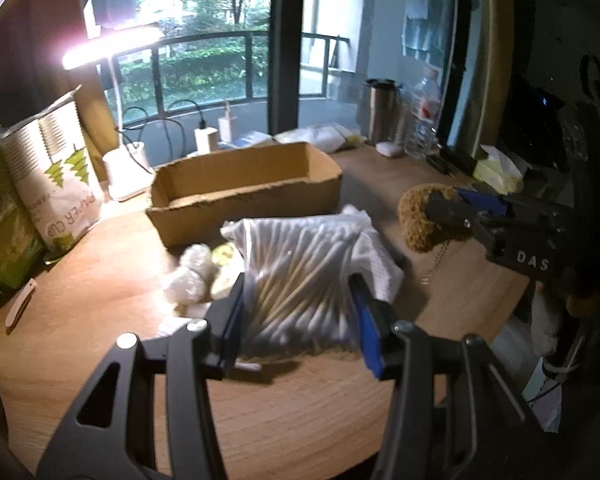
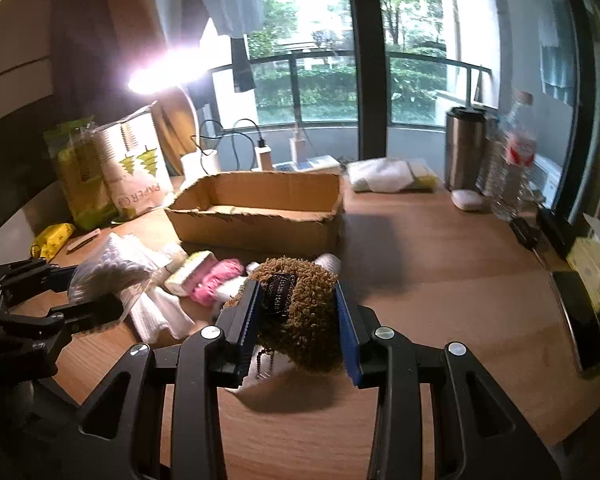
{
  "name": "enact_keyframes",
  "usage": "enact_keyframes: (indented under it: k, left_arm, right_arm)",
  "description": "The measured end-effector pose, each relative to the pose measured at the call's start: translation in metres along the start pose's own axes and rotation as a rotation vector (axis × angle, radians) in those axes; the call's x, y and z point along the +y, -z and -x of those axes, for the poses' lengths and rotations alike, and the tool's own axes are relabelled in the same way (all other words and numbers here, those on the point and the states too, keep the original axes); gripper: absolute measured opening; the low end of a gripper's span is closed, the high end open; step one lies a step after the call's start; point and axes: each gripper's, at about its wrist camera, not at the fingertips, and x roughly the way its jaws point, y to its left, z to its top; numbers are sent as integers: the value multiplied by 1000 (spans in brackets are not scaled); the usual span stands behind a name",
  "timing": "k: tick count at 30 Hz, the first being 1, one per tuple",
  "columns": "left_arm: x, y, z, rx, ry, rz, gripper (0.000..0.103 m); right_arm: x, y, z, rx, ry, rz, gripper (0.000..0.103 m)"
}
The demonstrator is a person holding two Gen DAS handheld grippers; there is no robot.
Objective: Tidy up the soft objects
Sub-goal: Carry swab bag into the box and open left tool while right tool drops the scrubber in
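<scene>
My left gripper is shut on a clear bag of cotton swabs, held just above the wooden table; it also shows in the right wrist view. My right gripper is shut on a brown fuzzy plush toy with a dark label and a bead chain, lifted over the table; it shows in the left wrist view. An open cardboard box stands behind, also in the right wrist view. A pile of soft items lies between: white cloth, a pink knit piece, a yellow-white sponge.
A paper cup sleeve and green packets stand at the left under a bright lamp. A steel tumbler, water bottle, white soap, folded cloths and a phone lie at the right.
</scene>
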Motion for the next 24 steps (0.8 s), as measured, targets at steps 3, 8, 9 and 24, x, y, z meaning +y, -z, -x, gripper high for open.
enact_keyframes:
  k: [3, 8, 9, 24]
  left_arm:
    - [12, -5, 1, -21, -14, 22, 50]
    - [35, -17, -3, -69, -30, 69, 50]
    - [39, -19, -4, -75, -28, 75, 50]
    - [75, -67, -56, -116, -66, 139, 50]
  right_arm:
    - [8, -10, -8, 0, -11, 20, 38]
    - [14, -27, -21, -5, -31, 45, 39]
    - [15, -31, -24, -6, -36, 51, 39]
    - [4, -80, -81, -11, -60, 96, 39]
